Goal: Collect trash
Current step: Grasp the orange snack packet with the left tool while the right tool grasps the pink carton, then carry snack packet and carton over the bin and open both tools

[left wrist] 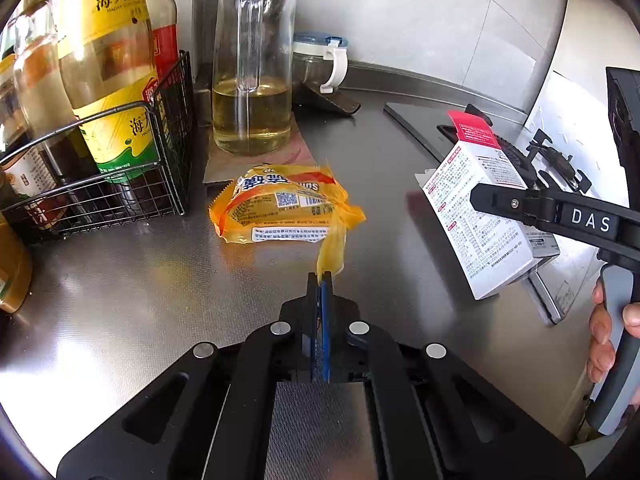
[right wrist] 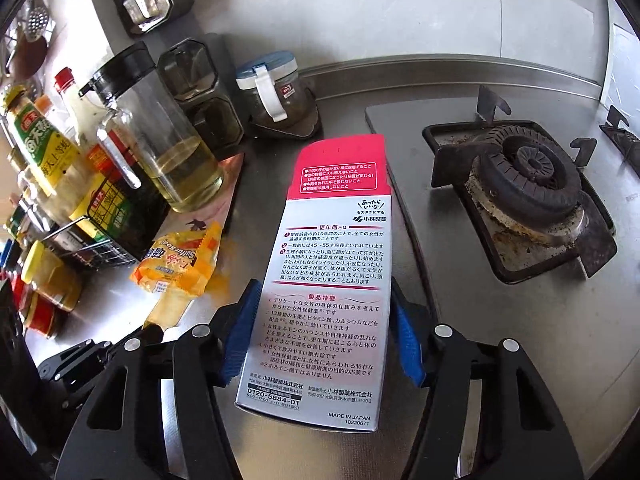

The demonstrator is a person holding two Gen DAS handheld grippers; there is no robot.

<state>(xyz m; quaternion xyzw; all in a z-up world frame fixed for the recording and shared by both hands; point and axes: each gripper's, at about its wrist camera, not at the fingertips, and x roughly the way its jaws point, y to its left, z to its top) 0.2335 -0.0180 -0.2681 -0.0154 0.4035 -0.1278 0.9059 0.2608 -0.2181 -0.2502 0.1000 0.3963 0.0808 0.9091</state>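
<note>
A crumpled yellow snack wrapper (left wrist: 280,208) lies on the steel counter (left wrist: 140,280). My left gripper (left wrist: 322,280) is shut on the wrapper's thin tail, which stretches up from the blue pads. The right wrist view shows the same wrapper (right wrist: 180,264) at the left, with the left gripper (right wrist: 154,330) pinching its end. My right gripper (right wrist: 324,286) is shut on a white medicine box (right wrist: 324,300) with a red open flap; both blue pads (right wrist: 244,336) press its sides. From the left wrist view the box (left wrist: 480,232) hangs tilted above the counter in the right gripper (left wrist: 486,200).
A glass oil jug (left wrist: 252,112) and a wire basket (left wrist: 120,184) of sauce bottles stand behind the wrapper. A blue-lidded jar (right wrist: 268,84) sits by the wall. The gas burner (right wrist: 528,176) lies to the right. A hand (left wrist: 604,332) holds the right gripper's handle.
</note>
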